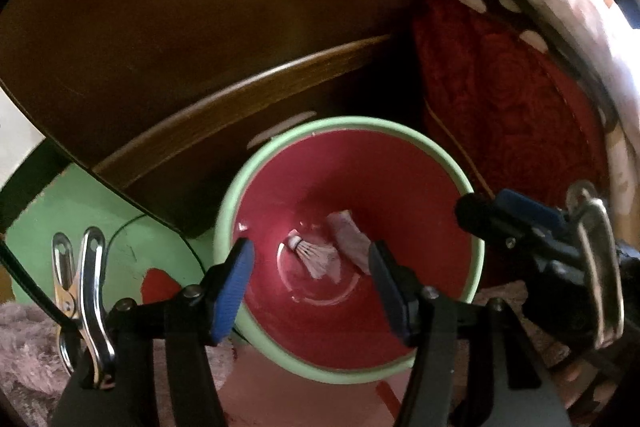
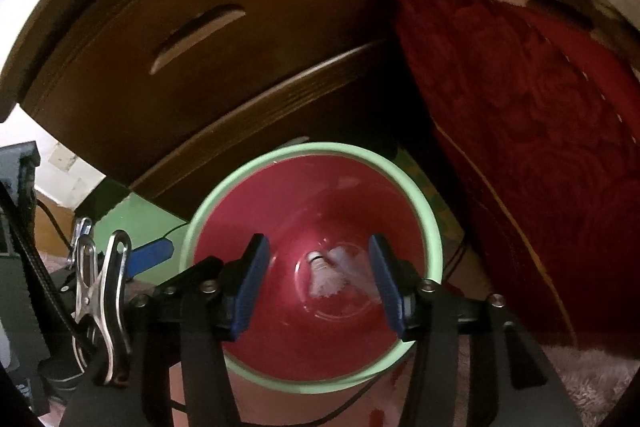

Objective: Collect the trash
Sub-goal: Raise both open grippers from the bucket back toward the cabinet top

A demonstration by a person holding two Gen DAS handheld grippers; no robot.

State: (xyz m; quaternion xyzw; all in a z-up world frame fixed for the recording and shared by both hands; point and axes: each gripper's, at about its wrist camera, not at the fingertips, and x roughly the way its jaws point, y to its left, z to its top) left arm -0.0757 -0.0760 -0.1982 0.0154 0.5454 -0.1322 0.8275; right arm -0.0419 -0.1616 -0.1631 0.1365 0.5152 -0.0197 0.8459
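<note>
Bedside floor, both my grippers [image 1: 310, 281] [image 2: 318, 281] gape empty over the red bin [image 2: 434, 227]; shuttlecock [image 2: 324, 275] inside, careless nudge tips it

Floor [image 2: 260, 407] — pinkish bare patch, seen directly beneath my grippers. Standing on it: one bin [image 1: 230, 211], green rim and red inside, straight ahead of both pairs of fingers. Inside, at the bottom: a white shuttlecock [image 1: 316, 255] and a pale scrap of paper [image 1: 348, 239], touching each other. Beyond the bin: a brown wooden drawer unit [image 1: 160, 39]. Flanking the bare patch: a fluffy pinkish rug [image 2: 592, 375]. Left of the bin — a green sheet [image 1: 80, 211] flat on the floor.
</note>
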